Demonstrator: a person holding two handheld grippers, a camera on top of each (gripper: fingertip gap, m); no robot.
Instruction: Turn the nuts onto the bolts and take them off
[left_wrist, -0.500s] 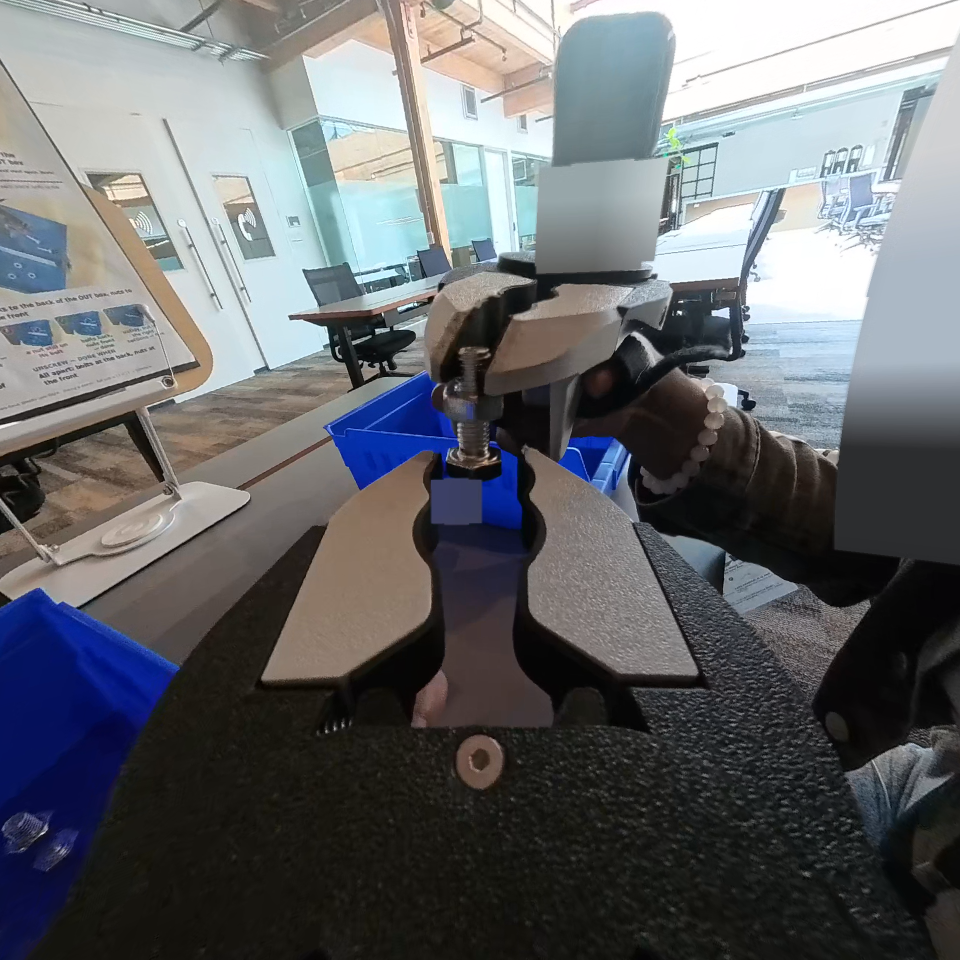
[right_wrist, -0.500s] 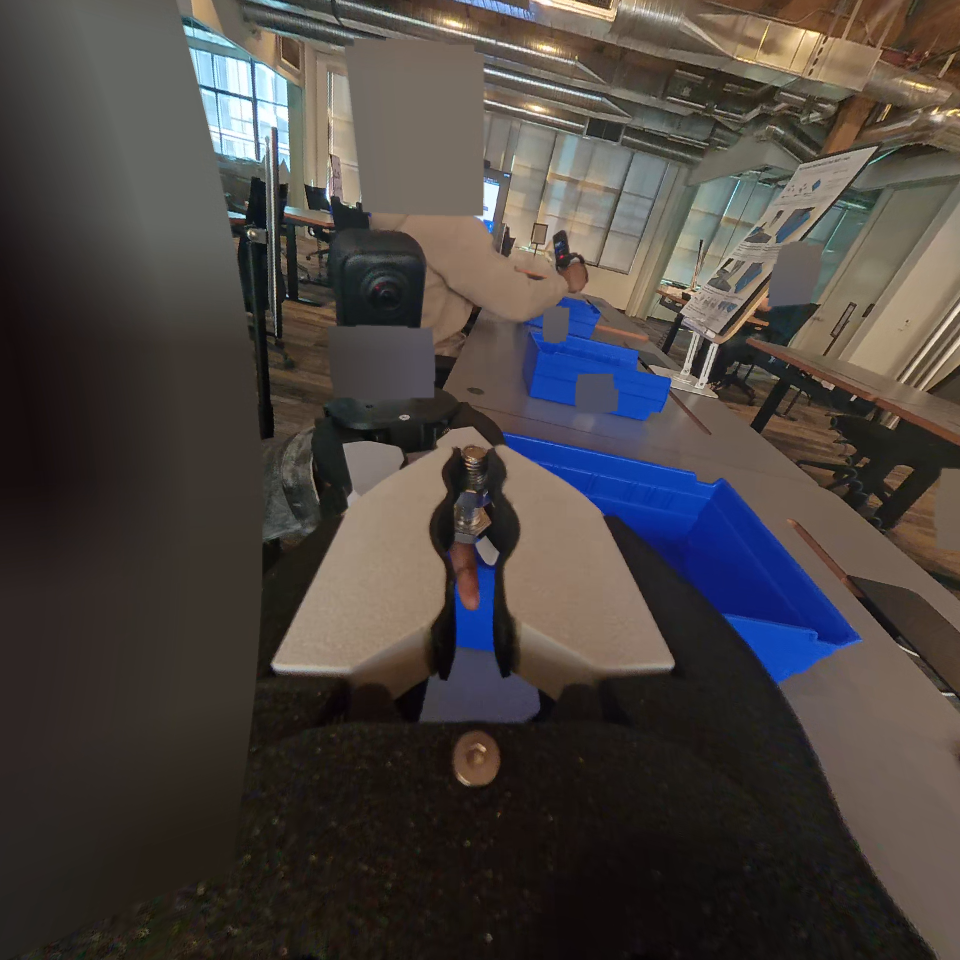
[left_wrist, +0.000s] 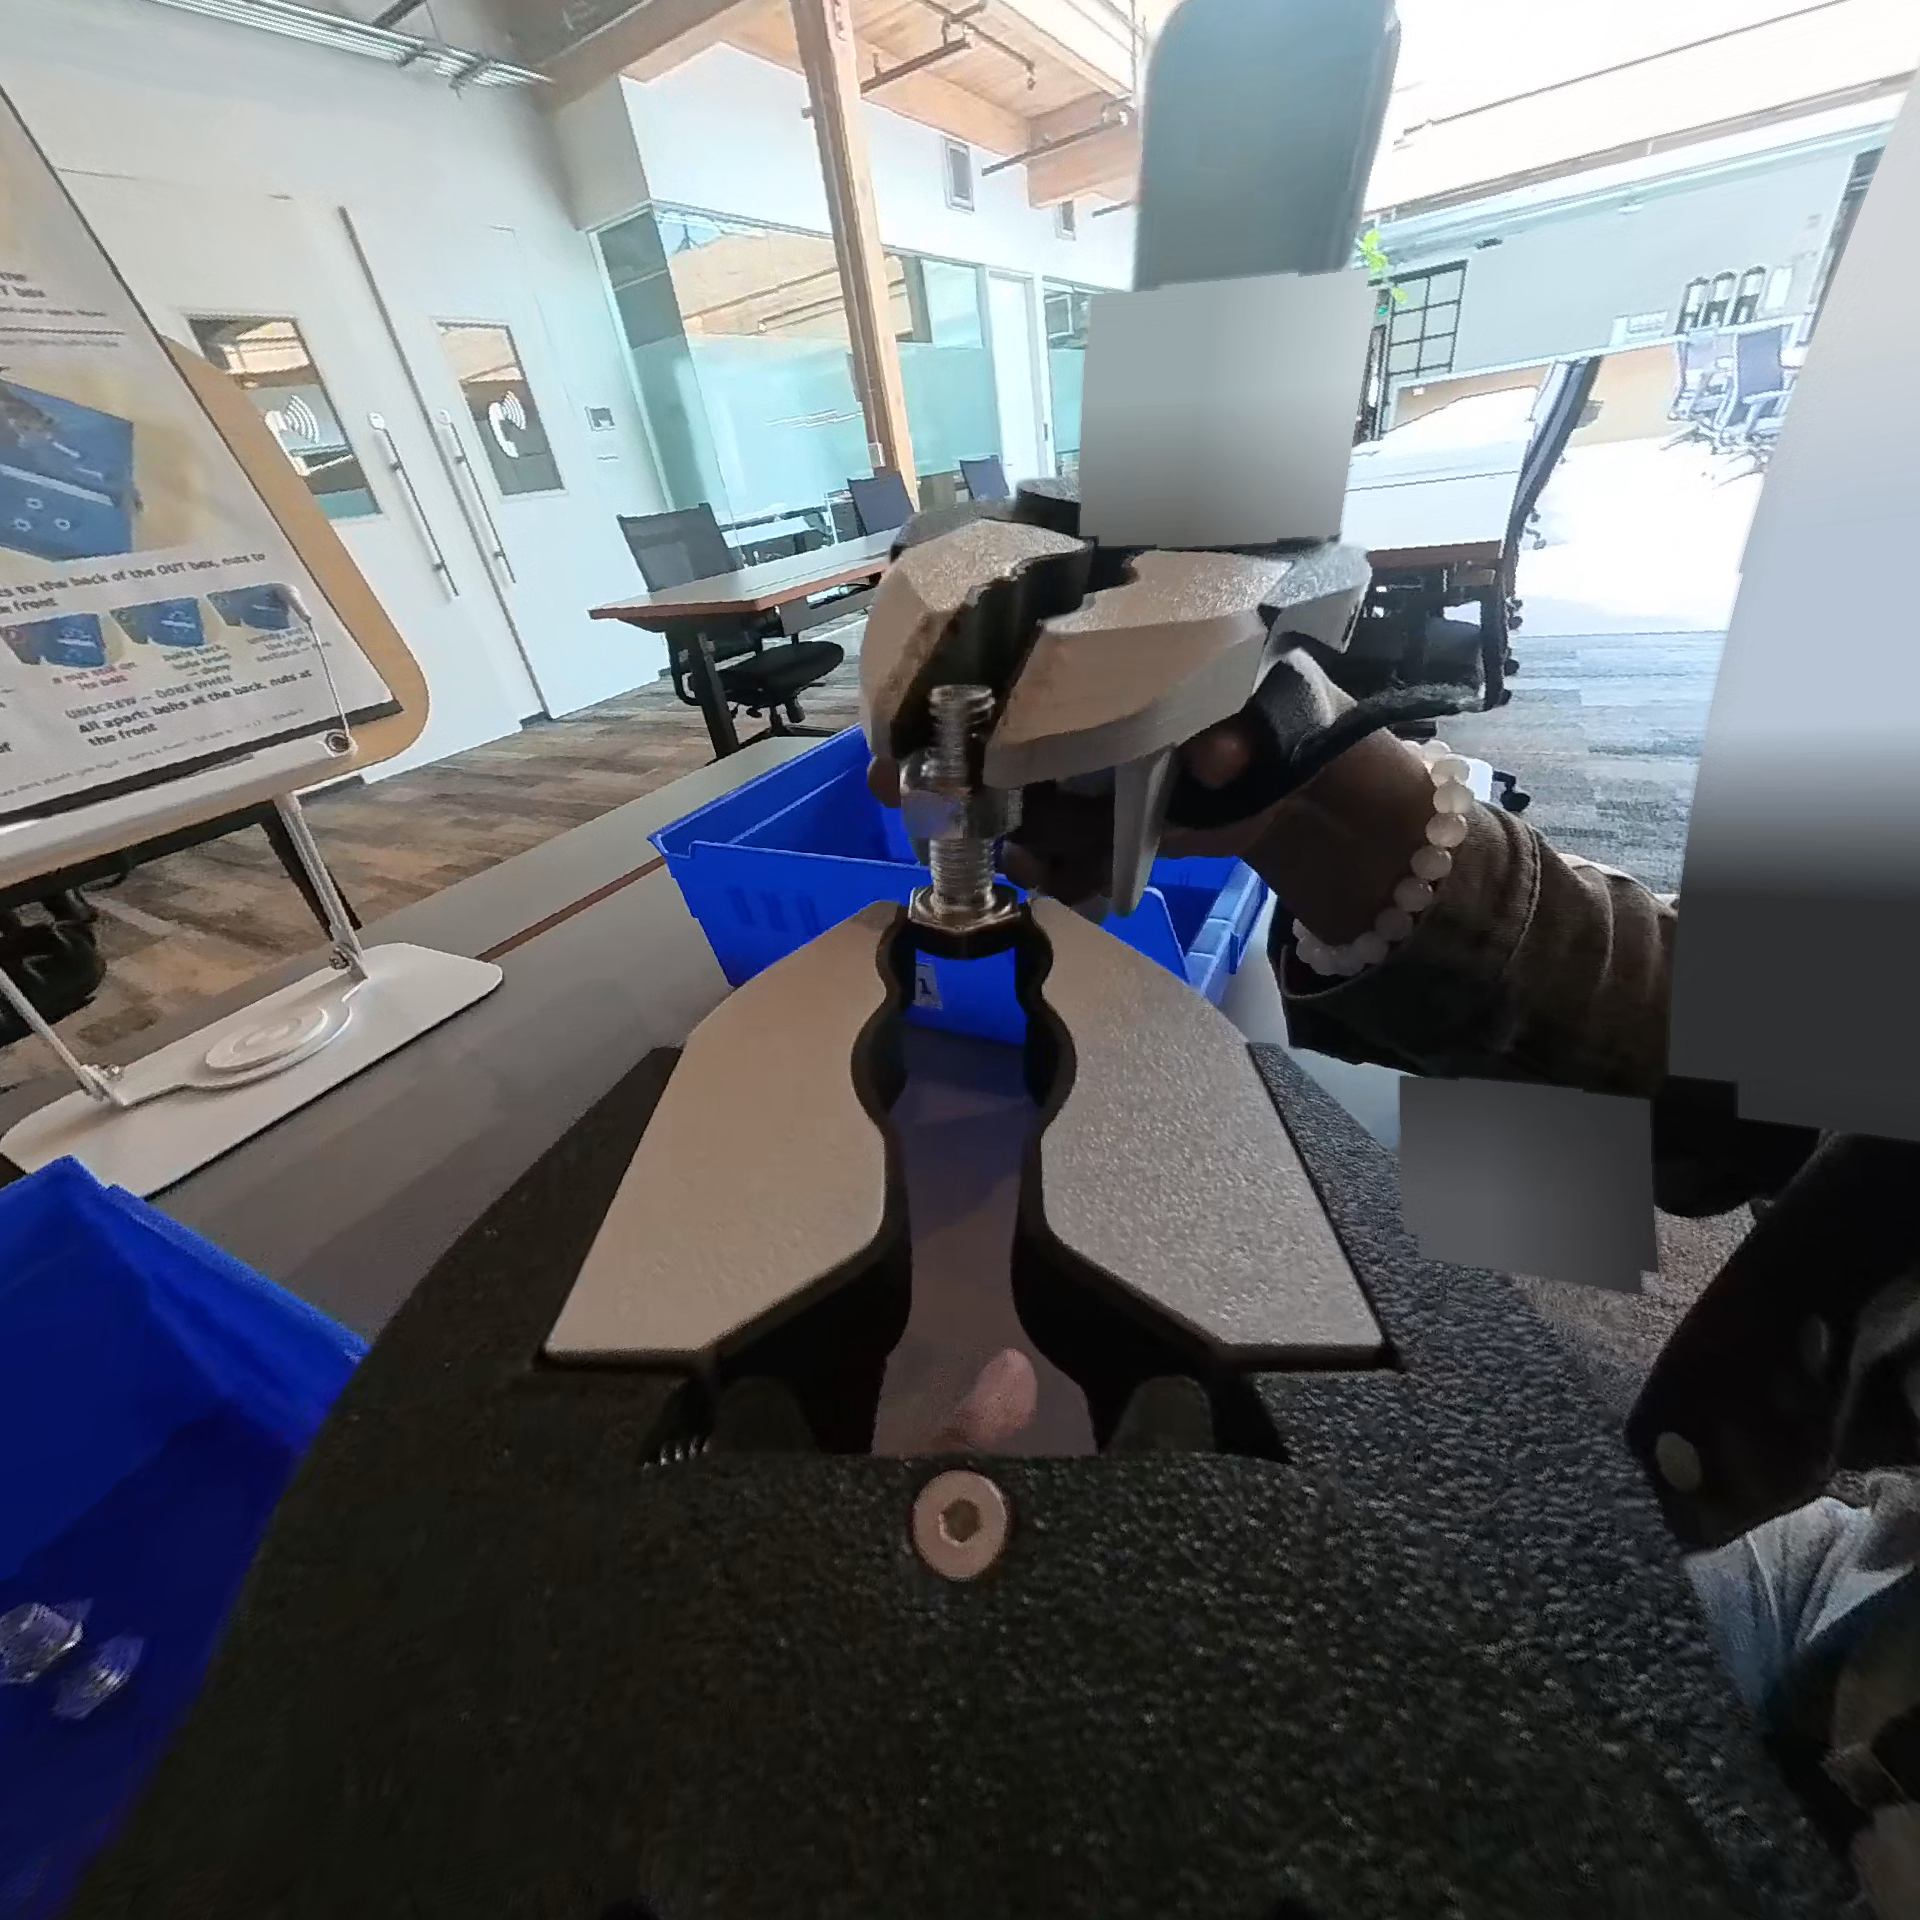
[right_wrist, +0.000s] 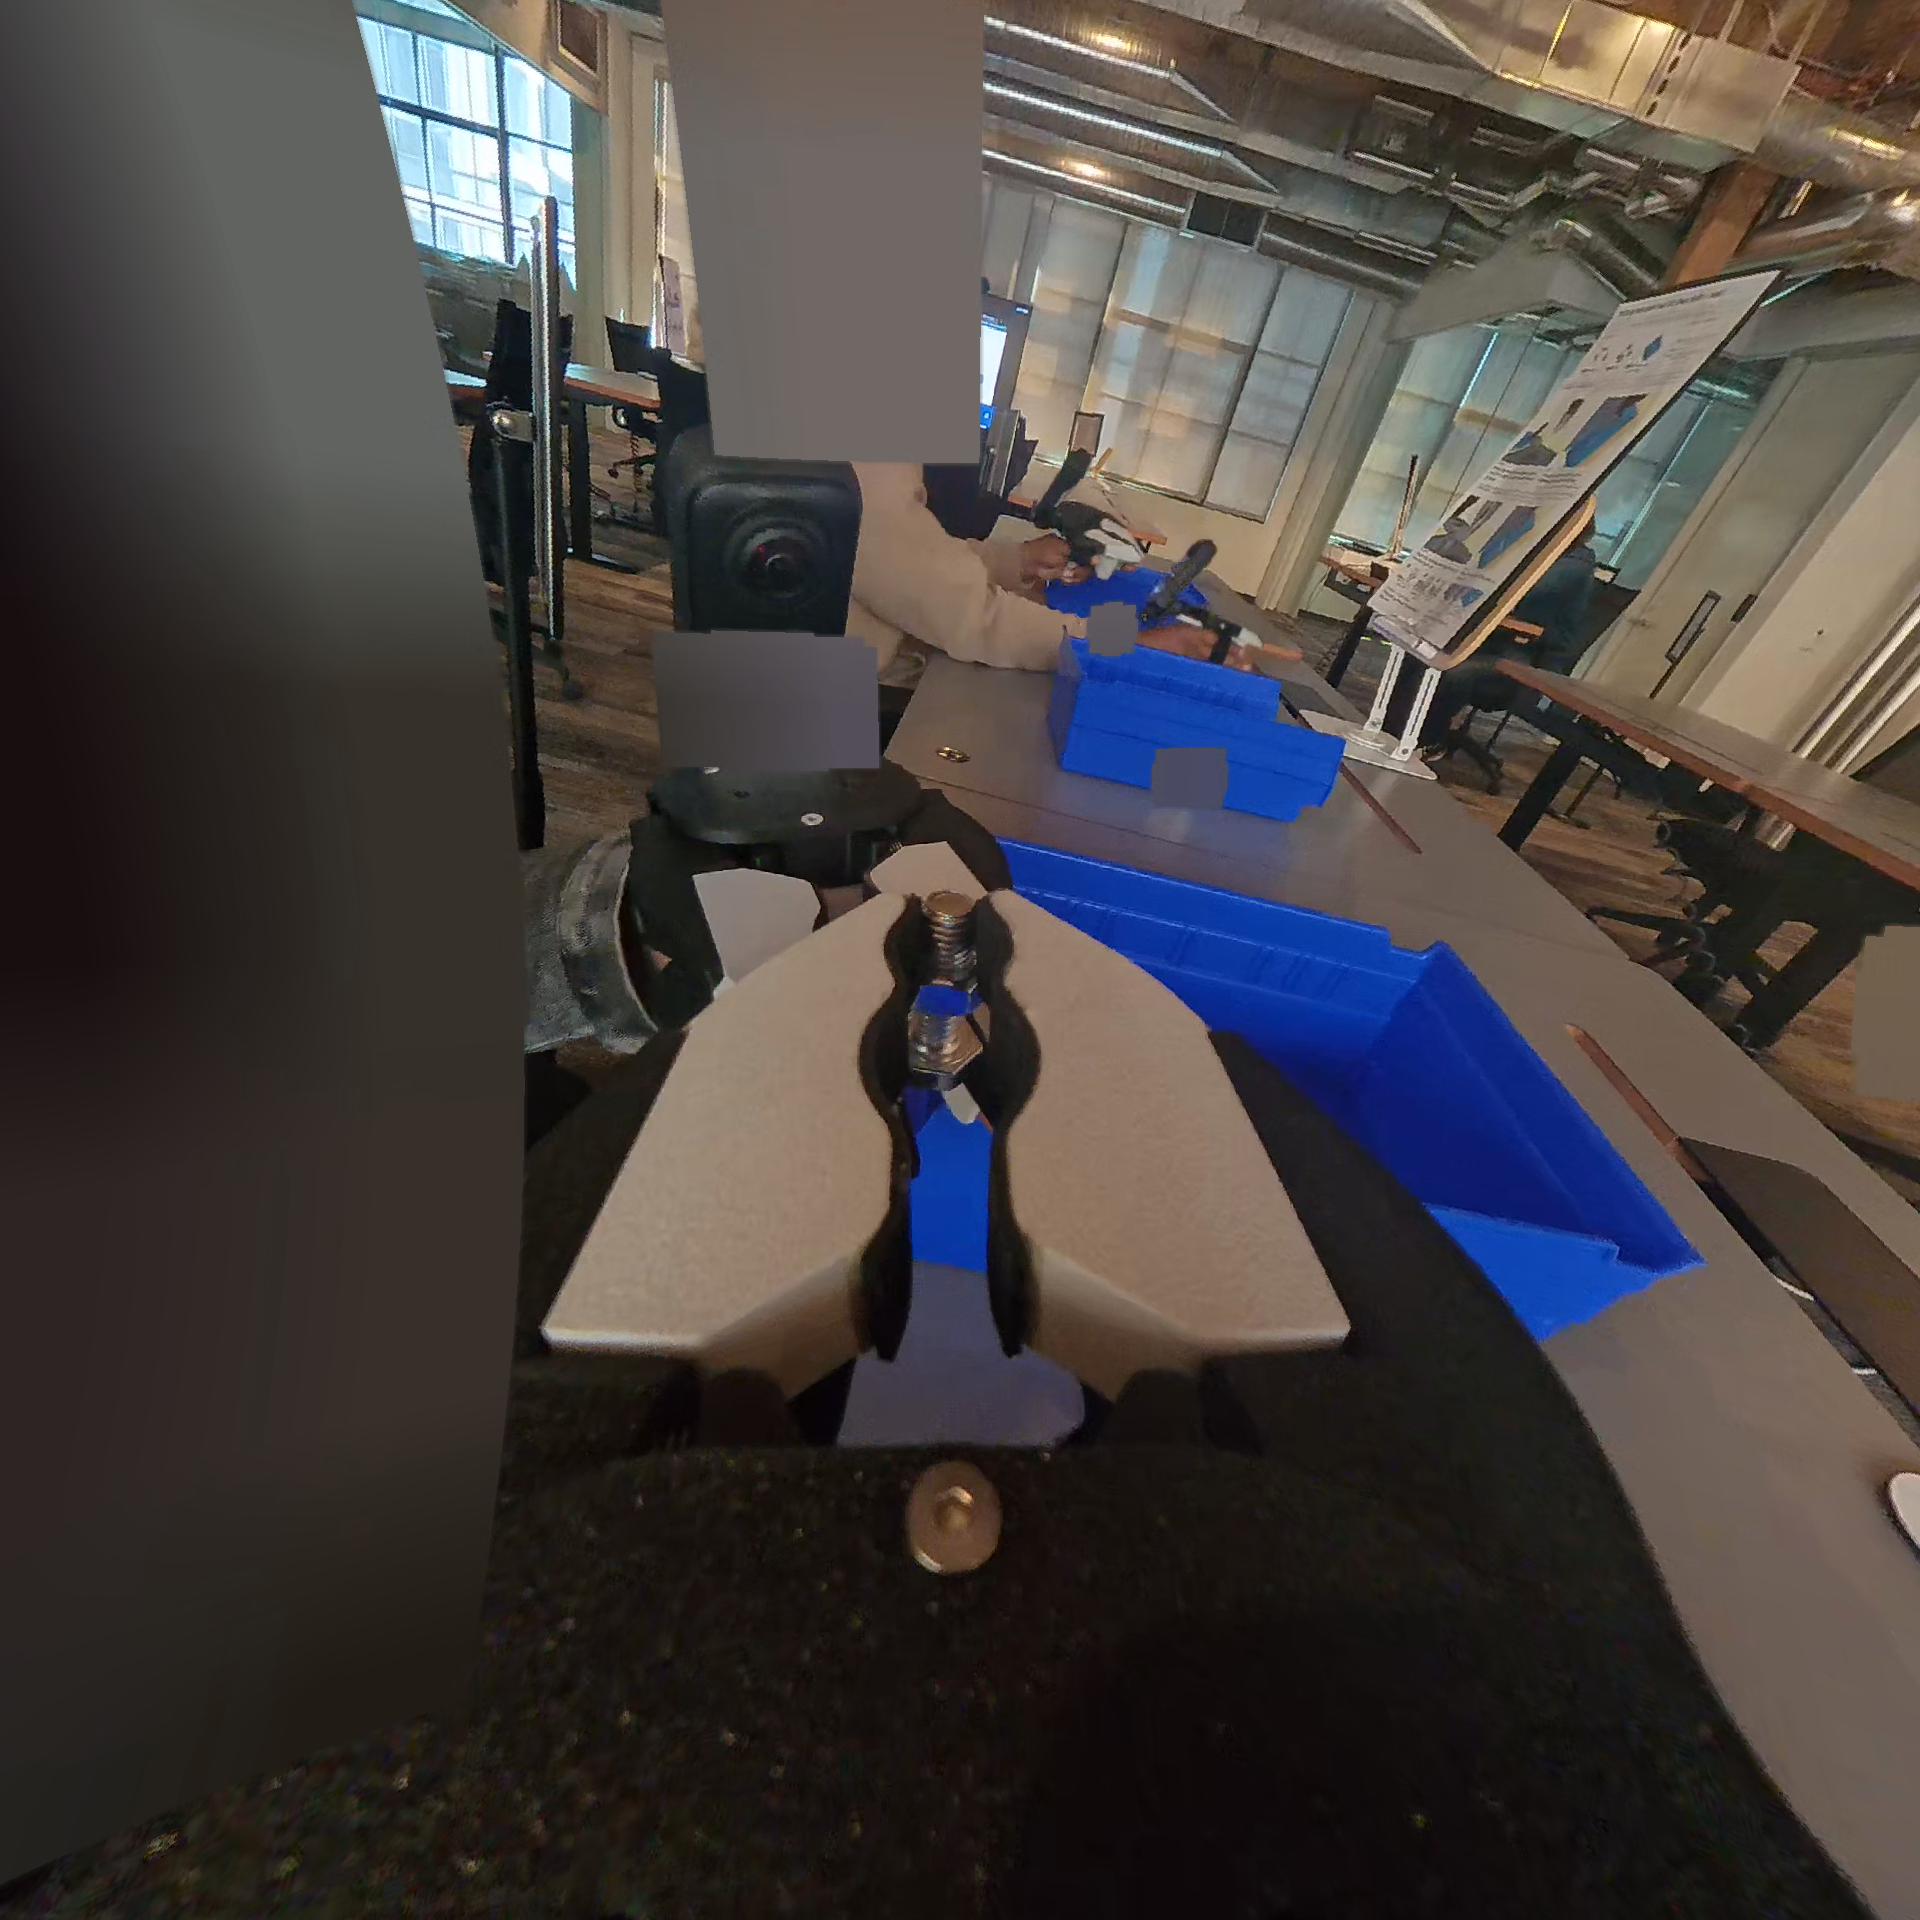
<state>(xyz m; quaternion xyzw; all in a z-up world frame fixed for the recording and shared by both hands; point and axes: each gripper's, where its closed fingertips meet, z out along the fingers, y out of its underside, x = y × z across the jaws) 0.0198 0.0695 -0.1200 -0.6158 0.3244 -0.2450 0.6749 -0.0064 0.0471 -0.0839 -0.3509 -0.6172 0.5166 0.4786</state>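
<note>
you hold the bolt (left_wrist: 958, 831) upright in the air, just this side of the blue bin (left_wrist: 790, 883), and that bolt is the thing to steer by. your left gripper (left_wrist: 961, 920) comes at it from below with its two fingers pinched on the hex head at the bolt's bottom end, so the shank can't spin while the other end is worked. your right gripper (left_wrist: 951, 769) comes at the bolt from above, tilted over, its fingers squeezed together on the nut (left_wrist: 940, 795) about halfway up the thread, with a few bare turns showing both above and below it. in the right wrist view you see the same bolt (right_wrist: 943, 997) lying along the gap between your closed fingers, its threaded tip poking out past the fingertips and the nut (right_wrist: 940, 1060) seated in a notch of the black pads, which looks like the reason for gripping there: the scallops cradle the flats. the bin sits right behind and under the bolt, handy for anything that drops. which way you mean to turn the nut, i can't tell; it's mid-thread, so my read is you're partway through a run. keep the two grippers in line with the shank, or the nut may bind or slip.
</note>
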